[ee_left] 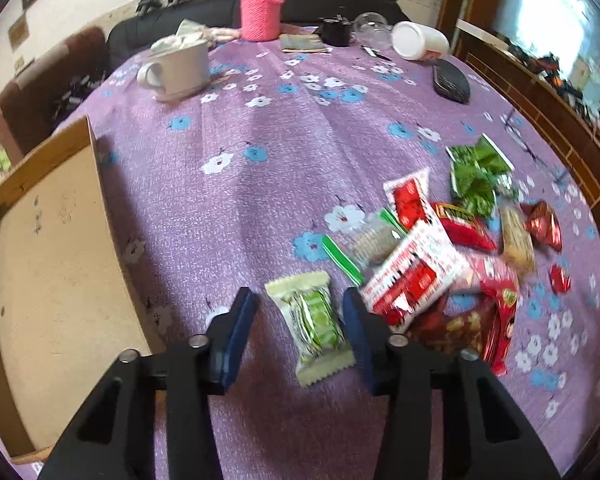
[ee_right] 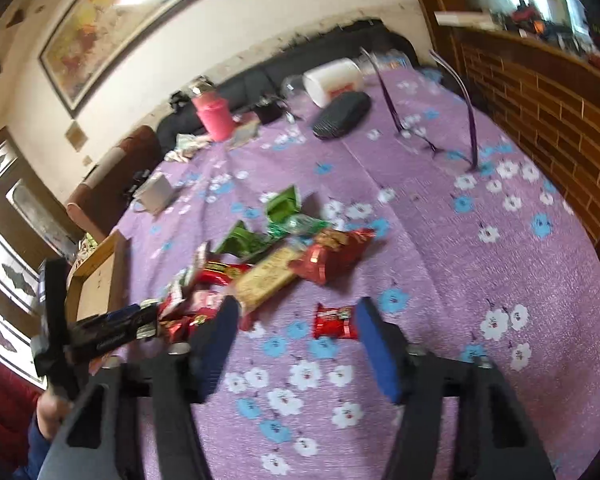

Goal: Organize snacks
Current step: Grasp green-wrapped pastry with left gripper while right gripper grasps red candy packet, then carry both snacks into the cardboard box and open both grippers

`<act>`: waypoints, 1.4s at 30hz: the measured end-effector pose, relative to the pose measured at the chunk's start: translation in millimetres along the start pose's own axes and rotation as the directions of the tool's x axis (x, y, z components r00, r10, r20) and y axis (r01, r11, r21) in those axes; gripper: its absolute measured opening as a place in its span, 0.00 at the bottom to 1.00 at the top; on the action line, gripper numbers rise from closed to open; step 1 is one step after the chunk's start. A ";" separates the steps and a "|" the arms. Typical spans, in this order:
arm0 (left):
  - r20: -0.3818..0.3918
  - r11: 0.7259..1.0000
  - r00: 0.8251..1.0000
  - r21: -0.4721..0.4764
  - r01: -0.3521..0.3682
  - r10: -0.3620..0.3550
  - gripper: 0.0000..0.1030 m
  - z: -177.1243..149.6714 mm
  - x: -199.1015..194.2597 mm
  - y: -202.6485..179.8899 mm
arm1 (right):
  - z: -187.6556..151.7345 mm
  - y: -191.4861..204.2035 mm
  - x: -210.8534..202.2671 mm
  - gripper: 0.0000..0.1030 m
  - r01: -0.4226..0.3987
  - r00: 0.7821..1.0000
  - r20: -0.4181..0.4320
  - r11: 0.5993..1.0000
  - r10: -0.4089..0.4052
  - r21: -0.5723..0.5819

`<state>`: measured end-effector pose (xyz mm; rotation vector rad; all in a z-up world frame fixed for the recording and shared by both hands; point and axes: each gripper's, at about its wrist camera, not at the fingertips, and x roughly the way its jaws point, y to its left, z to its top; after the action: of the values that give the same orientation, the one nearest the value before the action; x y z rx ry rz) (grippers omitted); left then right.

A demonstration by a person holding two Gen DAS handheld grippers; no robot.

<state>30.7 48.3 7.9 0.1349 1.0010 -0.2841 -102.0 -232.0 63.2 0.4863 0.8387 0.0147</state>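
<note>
Closing on the pale green crinkle-edged wafer packet [ee_left: 314, 326] is where I see the first risk: it lies flat on the bench between the blue pads of my left hand-held gripper [ee_left: 300, 316], whose jaws stand apart with a gap on the left side, the right pad near the packet's edge, nothing clamped yet. A flat slippery wrapper like this could slide away or buckle if I pinch only its edge, I judge, and the right pad sits just beside the red and white foil sachet [ee_left: 410, 280] at the edge of the heap of mixed snack packets [ee_left: 460, 240], so I might drag that one along too. My right hand-held gripper [ee_right: 296, 328] is also apart and empty, with the small red candy wrapper [ee_right: 334, 322] lying between its pads, close against the right one and not pressed; a lopsided close could flick it across the cloth. The shallow tan cardboard tray [ee_left: 48, 240] lies to the left, well apart from the heap, so anything loosely held could drop on the way. The purple flowered tablecloth [ee_left: 260, 160] may bunch under the pads. Both views are blurred, so contact is hard to judge.
</note>
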 end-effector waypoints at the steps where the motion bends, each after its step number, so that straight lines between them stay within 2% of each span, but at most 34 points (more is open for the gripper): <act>1: -0.009 1.000 1.000 0.007 0.024 -0.024 0.26 -2.7 -0.7 -2.6 | 2.9 -4.9 4.0 0.58 0.006 1.000 -0.026 1.000 -0.006 0.028; 2: -0.023 0.999 0.999 0.013 0.050 -0.050 0.21 -6.2 -0.4 -4.9 | 5.7 -9.1 8.2 0.58 0.004 0.999 -0.045 0.998 -0.001 0.059; 3: -0.023 0.998 0.998 0.027 0.052 -0.052 0.21 -10.2 -1.4 -7.9 | 8.5 -12.8 12.9 0.58 0.001 0.998 -0.061 0.996 0.004 0.089; 7: -0.008 0.998 1.000 0.058 0.031 -0.030 0.21 -15.8 -4.5 -14.1 | 21.5 -24.6 30.7 0.57 0.011 0.994 -0.113 0.984 0.009 0.180; 15: -0.013 0.998 0.998 -0.004 0.056 -0.057 0.21 -4.1 2.0 -1.8 | 39.3 -21.0 67.6 0.57 0.078 0.987 -0.156 0.974 -0.045 0.214; 20: 0.008 0.999 1.000 0.018 0.027 -0.027 0.21 -1.6 4.5 -8.5 | 44.9 -9.5 95.3 0.57 0.167 0.971 -0.198 0.973 -0.135 0.158; 23: 0.023 1.000 0.999 0.019 0.025 -0.025 0.20 -3.3 3.6 -7.9 | 44.2 -6.1 96.1 0.37 0.157 0.975 -0.178 0.978 -0.132 0.140; 24: 0.026 1.000 0.999 0.015 0.027 -0.028 0.20 -3.3 3.1 -7.1 | 44.1 -6.7 95.2 0.35 0.150 0.977 -0.175 0.978 -0.124 0.144; 30: 0.036 0.997 0.997 -0.013 0.073 -0.072 0.19 -4.3 -2.7 1.7 | 38.9 -10.1 72.8 0.34 0.142 0.986 -0.107 0.980 -0.128 0.142; 35: 0.061 0.995 0.994 -0.023 0.093 -0.092 0.20 -5.0 -14.3 4.3 | 37.9 6.1 50.2 0.34 0.129 0.991 -0.038 0.987 -0.126 0.099; 42: 0.100 0.993 0.990 -0.053 0.109 -0.103 0.20 -4.7 -33.4 18.7 | 32.6 54.9 42.9 0.34 0.012 0.999 -0.040 1.000 -0.012 -0.004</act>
<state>15.5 73.0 33.2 0.0146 0.9207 -0.3549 -40.0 -187.9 74.2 0.4790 0.8812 0.0146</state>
